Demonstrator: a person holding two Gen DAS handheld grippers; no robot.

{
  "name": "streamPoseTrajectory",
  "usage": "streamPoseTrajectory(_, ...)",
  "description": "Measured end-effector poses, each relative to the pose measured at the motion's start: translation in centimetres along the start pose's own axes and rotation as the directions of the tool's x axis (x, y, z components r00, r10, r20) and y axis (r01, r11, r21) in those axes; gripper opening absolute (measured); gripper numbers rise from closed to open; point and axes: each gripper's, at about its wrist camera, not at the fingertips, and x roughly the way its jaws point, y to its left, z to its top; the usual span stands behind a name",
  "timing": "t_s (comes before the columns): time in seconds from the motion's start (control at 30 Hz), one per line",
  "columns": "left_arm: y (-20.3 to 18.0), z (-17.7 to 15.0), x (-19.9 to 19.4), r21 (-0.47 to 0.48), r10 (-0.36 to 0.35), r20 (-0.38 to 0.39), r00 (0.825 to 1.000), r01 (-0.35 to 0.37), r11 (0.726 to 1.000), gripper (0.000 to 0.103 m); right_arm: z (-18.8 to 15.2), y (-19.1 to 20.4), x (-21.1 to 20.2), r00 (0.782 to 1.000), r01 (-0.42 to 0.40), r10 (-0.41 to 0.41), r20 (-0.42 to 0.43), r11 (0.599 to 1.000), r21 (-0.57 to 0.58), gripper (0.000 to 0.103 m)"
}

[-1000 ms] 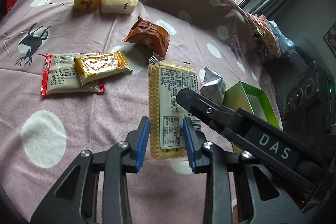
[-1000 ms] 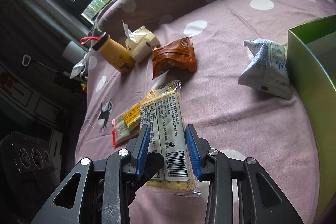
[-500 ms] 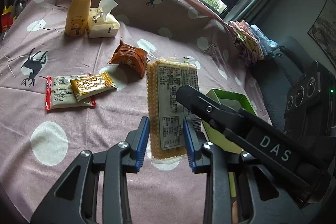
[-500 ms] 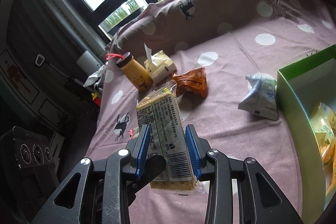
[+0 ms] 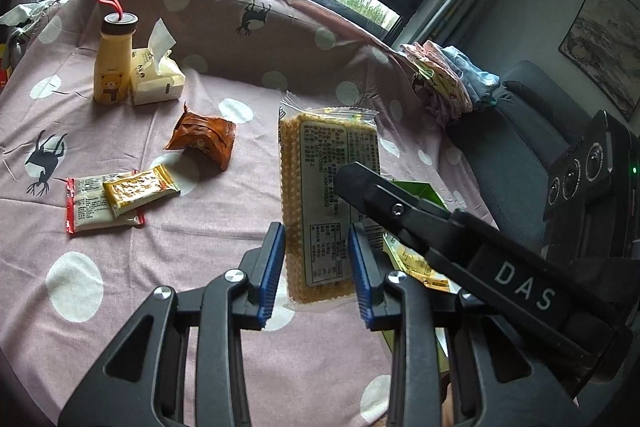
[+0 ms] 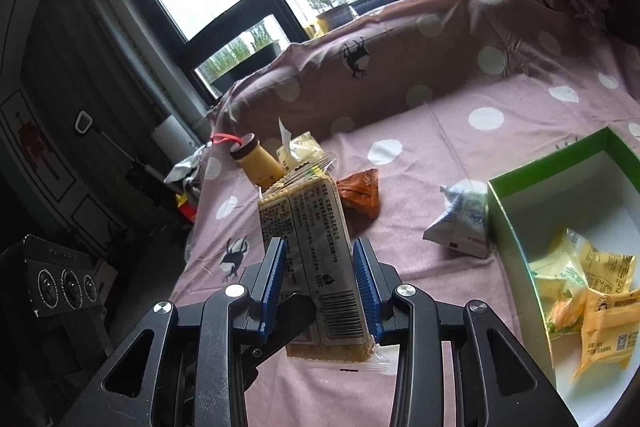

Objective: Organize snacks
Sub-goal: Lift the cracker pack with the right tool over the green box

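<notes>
Both grippers, left point(image 5: 316, 269) and right point(image 6: 319, 281), squeeze the cracker pack point(image 5: 320, 195), now lifted off the bed point(image 5: 200, 227), ready for the green box point(image 6: 520, 211).

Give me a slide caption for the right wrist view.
Right tongs hold a long cracker pack above the dotted cloth, green box alongside.

The right hand-held gripper point(image 6: 319, 281) clamps a long cracker pack point(image 6: 316, 259) above the dotted bedspread point(image 6: 440, 155). A green box point(image 6: 516, 227) at right holds yellow packets point(image 6: 588, 291), seemingly three.
</notes>
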Motion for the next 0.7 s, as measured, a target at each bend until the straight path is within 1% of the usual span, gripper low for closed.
streamPoseTrajectory(0.13, -1.8, 0.3, 0.9, 0.026, -0.031, -0.015, 0.999, 0.032, 0.999, 0.031, 0.7, -1.1, -1.6, 0.999, 0.023, -0.023, 0.035, 1.0, 0.003, 0.038)
streamPoseTrajectory(0.3, -4.8, 0.3, 2.2, 0.09, -0.049, -0.015, 0.999, 0.05, 0.995, 0.031, 1.4, -3.4, -3.4, 0.996, 0.047, -0.049, 0.069, 0.998, 0.036, 0.038)
streamPoseTrajectory(0.47, -7.3, 0.4, 3.9, 0.134, -0.079, -0.037, 0.996, 0.084, 0.987, 0.031, 1.7, -5.9, -5.3, 0.991, 0.06, -0.071, 0.115, 0.993, 0.097, 0.038)
streamPoseTrajectory(0.7, -10.2, 0.1, 6.9, 0.19, -0.109, -0.088, 0.99, 0.124, 0.974, 0.031, 1.9, -9.5, -7.1, 0.983, 0.099, -0.125, 0.135, 0.978, 0.185, 0.039)
